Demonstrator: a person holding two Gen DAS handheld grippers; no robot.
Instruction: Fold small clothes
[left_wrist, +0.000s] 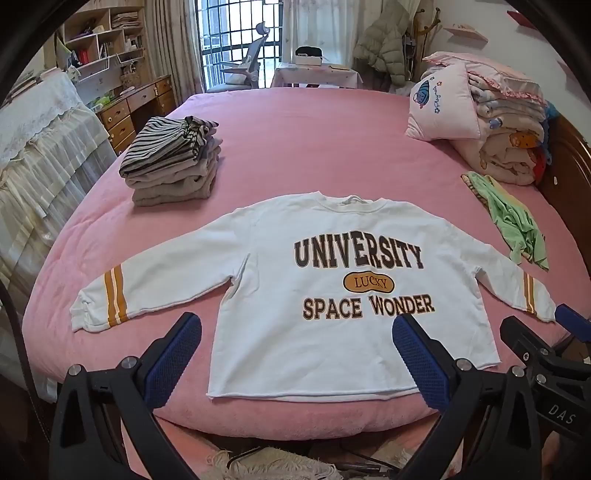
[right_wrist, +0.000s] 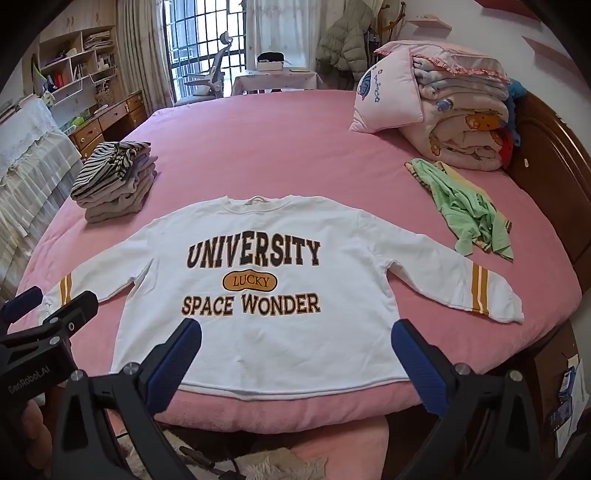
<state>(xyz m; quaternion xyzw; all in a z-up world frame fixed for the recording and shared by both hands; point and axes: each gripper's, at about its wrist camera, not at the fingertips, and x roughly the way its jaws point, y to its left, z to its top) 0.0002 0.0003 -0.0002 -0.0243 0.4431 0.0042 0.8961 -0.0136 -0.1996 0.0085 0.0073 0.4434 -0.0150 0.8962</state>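
A white sweatshirt (left_wrist: 325, 280) printed "UNIVERSITY LUCKY SPACE WONDER" lies flat and face up on the pink bed (left_wrist: 295, 147), both sleeves spread out with orange stripes near the cuffs. It also shows in the right wrist view (right_wrist: 255, 280). My left gripper (left_wrist: 295, 354) is open and empty, hovering over the hem at the bed's front edge. My right gripper (right_wrist: 295, 354) is open and empty, also over the hem. Each gripper shows at the edge of the other's view: the right one (left_wrist: 554, 347), the left one (right_wrist: 48, 314).
A stack of folded grey and striped clothes (left_wrist: 173, 162) sits at the back left of the bed. A crumpled green garment (right_wrist: 469, 210) lies at the right. A pillow and folded quilts (right_wrist: 443, 110) are piled by the wooden headboard (right_wrist: 554, 166). A desk and shelves stand at left.
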